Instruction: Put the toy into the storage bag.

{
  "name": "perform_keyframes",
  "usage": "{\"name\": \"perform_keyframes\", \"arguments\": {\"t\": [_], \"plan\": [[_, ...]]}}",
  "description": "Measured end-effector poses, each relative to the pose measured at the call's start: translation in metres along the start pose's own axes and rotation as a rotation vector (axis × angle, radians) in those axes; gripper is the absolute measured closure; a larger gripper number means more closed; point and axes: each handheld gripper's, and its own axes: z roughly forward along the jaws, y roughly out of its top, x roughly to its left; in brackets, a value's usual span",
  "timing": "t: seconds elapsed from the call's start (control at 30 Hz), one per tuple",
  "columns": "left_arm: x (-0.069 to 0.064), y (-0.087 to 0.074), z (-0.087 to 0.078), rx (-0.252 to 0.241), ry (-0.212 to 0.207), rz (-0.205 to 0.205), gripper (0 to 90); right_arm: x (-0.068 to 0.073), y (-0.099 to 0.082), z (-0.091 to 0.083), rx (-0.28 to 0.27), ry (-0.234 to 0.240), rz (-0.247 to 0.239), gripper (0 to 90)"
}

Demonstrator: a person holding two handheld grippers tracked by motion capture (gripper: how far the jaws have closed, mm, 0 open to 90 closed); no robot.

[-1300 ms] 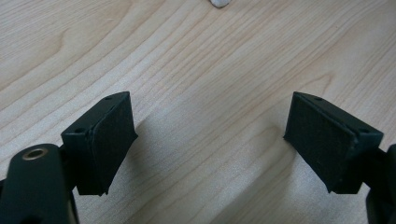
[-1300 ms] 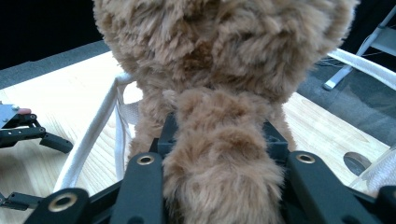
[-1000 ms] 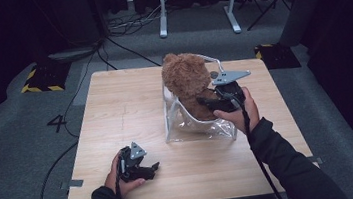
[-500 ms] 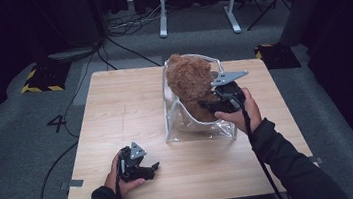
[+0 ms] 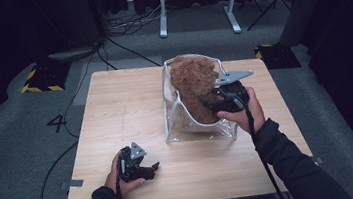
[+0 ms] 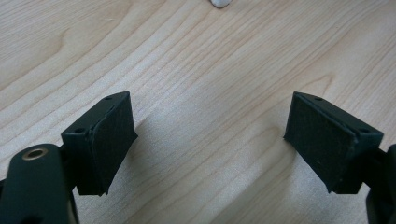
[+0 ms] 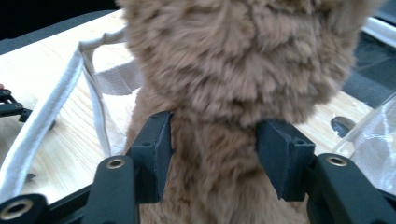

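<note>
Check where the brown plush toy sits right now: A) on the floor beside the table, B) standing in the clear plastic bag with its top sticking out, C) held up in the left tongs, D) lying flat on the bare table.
B: in the high view the brown plush toy stands inside the clear plastic bag, its top above the bag's rim.

The high view looks forward and down from above the person's side, taking in the whole surface (image 5: pixel 130 110) and the floor beyond. The left gripper view hovers close over bare wood, facing down. The right gripper view sits tight against the plush toy (image 7: pixel 233 70) in the clear bag (image 7: pixel 56 107), which the high view also catches.
</note>
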Motion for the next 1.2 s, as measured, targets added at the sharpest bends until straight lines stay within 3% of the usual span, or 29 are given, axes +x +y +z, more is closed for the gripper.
{"name": "perform_keyframes", "arguments": {"t": [0.13, 0.3, 0.67, 0.83, 0.97, 1.1, 1.2], "plan": [[0.000, 0.000, 0.000, 0.000, -0.001, 0.001, 15.9, -0.005, 0.000, -0.005, -0.028, -0.007, 0.018, 45.6], [0.000, 0.000, 0.000, 0.000, -0.002, 0.001, 15.9, -0.004, 0.001, -0.003, -0.006, -0.009, 0.001, 45.2], [0.000, 0.000, 0.000, 0.000, -0.002, 0.001, 15.9, -0.005, 0.002, -0.003, -0.022, 0.008, -0.001, 40.1], [0.000, 0.000, 0.000, 0.000, -0.001, 0.001, 15.9, -0.005, 0.003, -0.005, -0.041, 0.039, -0.022, 29.0], [0.000, 0.000, 0.000, 0.000, 0.000, 0.000, 15.9, -0.003, 0.003, -0.006, -0.044, 0.024, -0.049, 26.8], [0.000, 0.000, 0.000, 0.000, -0.002, 0.001, 15.9, -0.002, 0.003, -0.010, -0.059, 0.050, -0.081, 22.1], [0.000, 0.000, 0.000, 0.002, 0.000, 0.001, 15.9, 0.000, 0.003, -0.013, -0.062, 0.061, -0.112, 23.8]]}}
